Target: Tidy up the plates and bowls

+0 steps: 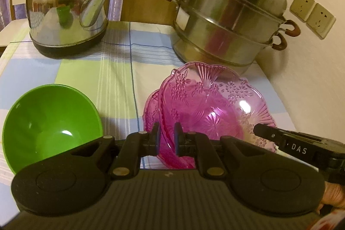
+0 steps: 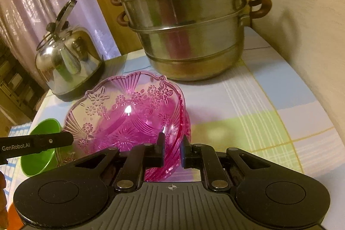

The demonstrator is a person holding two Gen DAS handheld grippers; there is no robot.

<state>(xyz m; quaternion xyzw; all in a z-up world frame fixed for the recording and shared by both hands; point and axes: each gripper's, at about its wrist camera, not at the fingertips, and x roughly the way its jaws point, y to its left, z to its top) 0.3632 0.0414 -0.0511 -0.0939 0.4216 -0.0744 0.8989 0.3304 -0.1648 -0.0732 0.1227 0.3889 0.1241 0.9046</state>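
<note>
Left wrist: left tongs point(image 1: 167, 139) nearly closed, pinching pink plate point(image 1: 207, 105) rim, tilted above bench point(image 1: 97, 70). Right tongs point(image 2: 172, 149) likewise clamp opposite rim.

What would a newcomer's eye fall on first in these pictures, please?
Probably the pink glass plates, held tilted above the checked tablecloth with the left gripper and right gripper pinching opposite rims. Next, the green bowl to their left, then the steel steamer pot and kettle behind.

see-through pink flower-embossed plate point(image 1: 207, 105) tipped up on edge, second pink plate point(image 1: 151, 113) just behind, green bowl point(image 1: 49, 122) tilted at left
</note>
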